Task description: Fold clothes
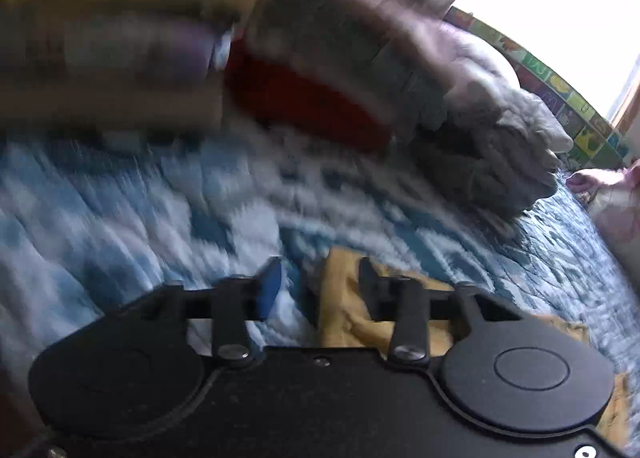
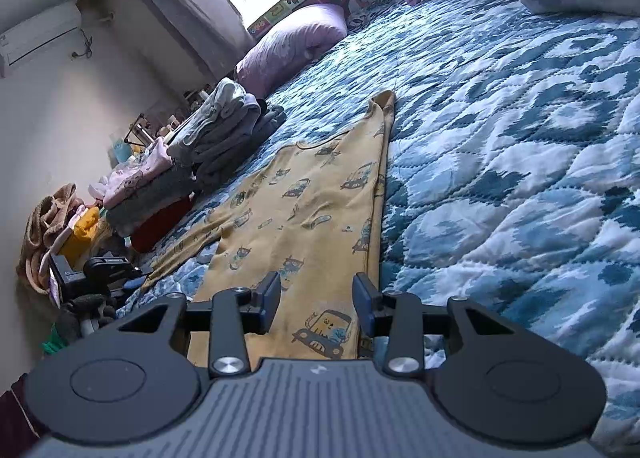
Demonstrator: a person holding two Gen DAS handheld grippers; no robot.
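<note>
Yellow car-print cotton garment [image 2: 304,194] lies flat on blue-white quilted bed [image 2: 500,130]; right hand-held gripper [image 2: 316,298] spread over its hem, left hand-held gripper [image 1: 318,286] spread w/ nothing gripped.

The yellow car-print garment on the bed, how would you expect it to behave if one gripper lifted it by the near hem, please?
The yellow garment lies thin and flat with soft wrinkles, so it would probably droop limply. It looks light. On the textured quilt, it may drag rather than slide freely.
</note>
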